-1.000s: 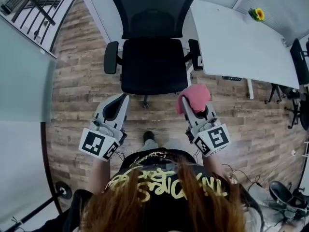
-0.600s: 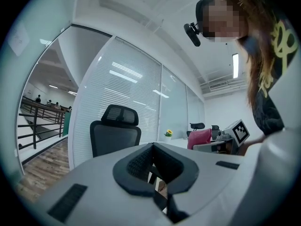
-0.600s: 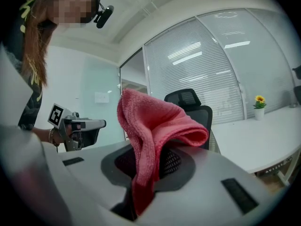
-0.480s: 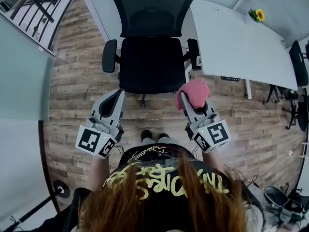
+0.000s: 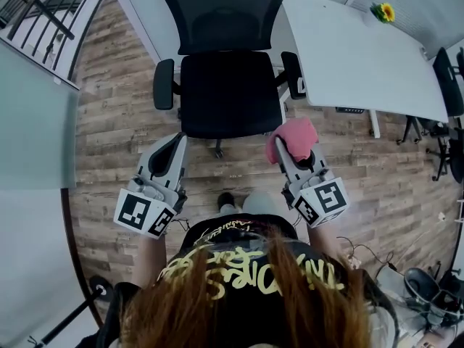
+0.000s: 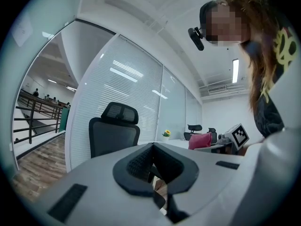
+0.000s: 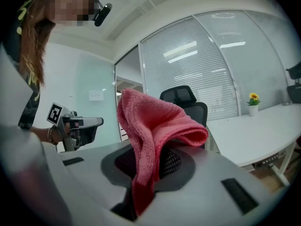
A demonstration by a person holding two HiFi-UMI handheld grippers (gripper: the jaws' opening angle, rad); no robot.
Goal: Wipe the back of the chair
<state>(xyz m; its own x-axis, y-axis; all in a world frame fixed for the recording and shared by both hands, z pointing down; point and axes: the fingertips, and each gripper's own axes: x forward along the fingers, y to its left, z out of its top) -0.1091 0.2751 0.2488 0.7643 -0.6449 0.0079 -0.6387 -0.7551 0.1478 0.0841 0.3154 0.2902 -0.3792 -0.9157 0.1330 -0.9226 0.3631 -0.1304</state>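
Observation:
A black office chair [image 5: 230, 85] with a mesh back [image 5: 225, 9] and headrest faces me, its seat toward my feet. My right gripper [image 5: 283, 147] is shut on a pink cloth [image 5: 293, 138], held just off the seat's front right corner. In the right gripper view the pink cloth [image 7: 153, 140] hangs folded from the jaws, with the chair back [image 7: 188, 105] behind it. My left gripper [image 5: 174, 145] hovers off the seat's front left corner, shut with nothing in it. The left gripper view shows the chair [image 6: 114, 133] ahead, past the closed jaws.
A white desk [image 5: 355, 56] stands right of the chair, touching its right armrest [image 5: 293, 77], with a small yellow flower [image 5: 384, 11] at its far end. A glass partition and railing [image 5: 40, 20] run along the left. Cables and a chair base [image 5: 424, 288] lie at lower right.
Both grippers have stayed nearly in place while the view shifted slightly; the chair now appears a little farther up in the frame.

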